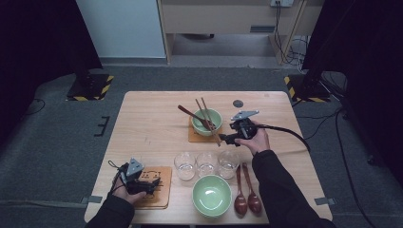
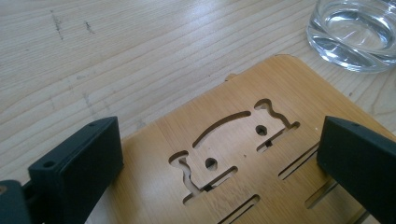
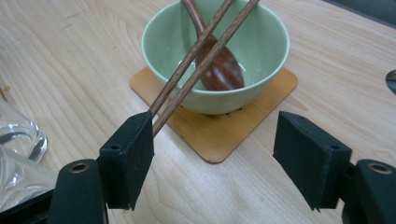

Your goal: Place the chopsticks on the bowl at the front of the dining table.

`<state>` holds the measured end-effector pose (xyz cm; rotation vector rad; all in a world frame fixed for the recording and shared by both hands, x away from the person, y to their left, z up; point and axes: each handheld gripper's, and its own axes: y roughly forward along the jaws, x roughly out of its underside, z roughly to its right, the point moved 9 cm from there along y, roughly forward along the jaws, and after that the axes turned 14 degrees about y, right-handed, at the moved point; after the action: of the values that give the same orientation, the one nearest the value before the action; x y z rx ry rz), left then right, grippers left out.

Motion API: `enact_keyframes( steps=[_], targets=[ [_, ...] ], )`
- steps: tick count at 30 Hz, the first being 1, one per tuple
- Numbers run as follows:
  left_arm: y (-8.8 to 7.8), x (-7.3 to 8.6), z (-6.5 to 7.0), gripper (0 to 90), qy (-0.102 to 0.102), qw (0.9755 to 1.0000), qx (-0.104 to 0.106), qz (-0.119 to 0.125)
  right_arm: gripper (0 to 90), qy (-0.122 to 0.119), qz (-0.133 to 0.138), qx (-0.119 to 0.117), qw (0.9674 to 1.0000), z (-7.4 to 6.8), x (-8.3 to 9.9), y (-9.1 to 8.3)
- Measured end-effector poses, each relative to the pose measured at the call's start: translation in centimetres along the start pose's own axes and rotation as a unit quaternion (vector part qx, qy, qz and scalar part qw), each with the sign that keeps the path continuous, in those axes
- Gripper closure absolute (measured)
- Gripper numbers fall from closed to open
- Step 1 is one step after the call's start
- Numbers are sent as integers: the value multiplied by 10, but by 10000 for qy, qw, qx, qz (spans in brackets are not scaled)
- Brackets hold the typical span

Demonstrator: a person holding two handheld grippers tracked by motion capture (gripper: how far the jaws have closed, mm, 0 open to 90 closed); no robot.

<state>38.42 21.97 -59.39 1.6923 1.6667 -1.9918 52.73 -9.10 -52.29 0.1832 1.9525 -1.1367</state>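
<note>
Two brown wooden chopsticks (image 3: 201, 56) leaned on the pale green bowl (image 3: 261, 70), ends beside the right gripper (image 3: 219, 154), its jaws spread, nothing gripped; left gripper (image 2: 219, 158) likewise spread over the bamboo coaster (image 2: 233, 154).

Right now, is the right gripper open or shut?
Open: the right gripper has its jaws wide apart, with bare table between them and the chopsticks beside one jaw.

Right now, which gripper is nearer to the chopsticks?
Right. The right gripper sits at the chopsticks' near ends, jaws open. The left gripper rests over the bamboo coaster at the table's near left corner.
</note>
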Motion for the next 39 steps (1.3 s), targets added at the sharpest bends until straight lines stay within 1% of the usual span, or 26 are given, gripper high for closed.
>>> enact_keyframes(
  steps=[7, 12, 18, 23, 29, 39],
  targets=[
    [0, 0, 0, 0, -4, 10000, -2, 0, 287, -62, -91, -80, 9999, -6, 8, 2],
    [0, 0, 0, 0, -2, 10000, -1, 1, 285, -53, -119, -121, 9998, -9, 11, 4],
    [0, 0, 0, 0, -1, 10000, 0, 0, 276, 29, -99, -217, 9997, -13, 12, 8],
    [0, 0, 0, 0, 0, 10000, 0, 0, 271, 157, -82, -305, 9994, -16, 11, 9],
    [0, 0, 0, 0, 0, 10000, 0, 0, 265, 226, -114, -336, 9991, -18, 12, 11],
    [0, 0, 0, 0, -2, 10000, 0, 0, 253, 335, -81, -431, 9985, -21, 12, 15]
  ],
)
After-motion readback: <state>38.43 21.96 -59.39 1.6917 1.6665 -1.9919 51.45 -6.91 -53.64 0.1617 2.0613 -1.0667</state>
